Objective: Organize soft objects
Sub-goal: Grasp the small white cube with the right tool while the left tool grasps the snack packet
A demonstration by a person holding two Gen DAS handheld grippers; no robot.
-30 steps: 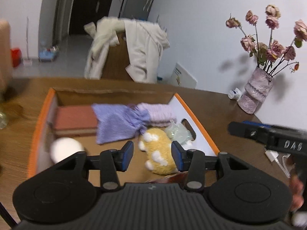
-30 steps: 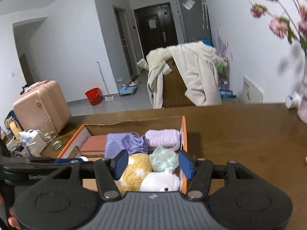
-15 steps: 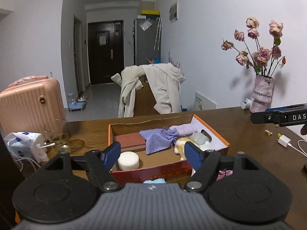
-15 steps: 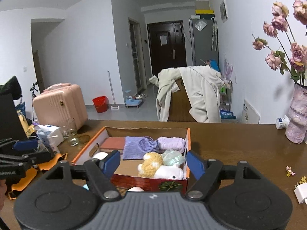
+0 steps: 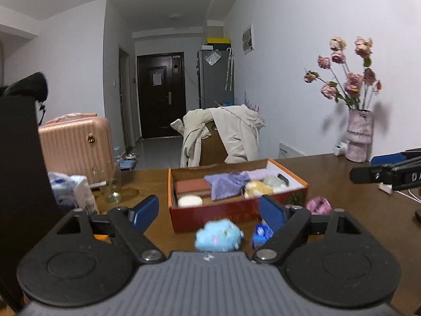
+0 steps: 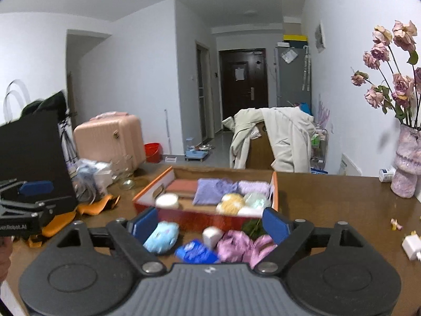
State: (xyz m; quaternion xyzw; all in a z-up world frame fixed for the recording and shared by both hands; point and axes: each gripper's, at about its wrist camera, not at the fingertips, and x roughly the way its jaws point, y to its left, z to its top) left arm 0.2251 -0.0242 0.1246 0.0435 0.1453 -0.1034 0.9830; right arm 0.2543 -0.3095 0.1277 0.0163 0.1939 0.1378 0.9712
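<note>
An orange-rimmed box [image 5: 292, 176] [image 6: 150, 188] on the brown table holds a brick-red pad, a purple cloth [image 5: 226, 185], a lilac towel, a yellow plush [image 6: 231, 202], a pale green item and a white round puff [image 5: 190, 200]. In front of the box lie a light blue plush [image 5: 219, 238] [image 6: 161, 238], a blue packet [image 6: 196, 251], a small white piece [image 6: 211, 234] and a pink cloth [image 6: 243, 245] [image 5: 318, 205]. My left gripper [image 5: 209, 212] and right gripper [image 6: 210, 222] are both open and empty, held back from the box.
A vase of dried roses [image 5: 359, 137] [image 6: 406, 163] stands at the table's right. A white charger [image 6: 411, 246] lies near the right edge. A glass jar [image 5: 113, 187], tissue packs [image 5: 69, 189] and an orange cloth [image 6: 92, 206] sit at the left. A coat-draped chair [image 5: 223, 137] stands behind the table.
Both grippers have pulled back and up from over the box. Their jaws have spread wider. The loose items in front of the box have come into view.
</note>
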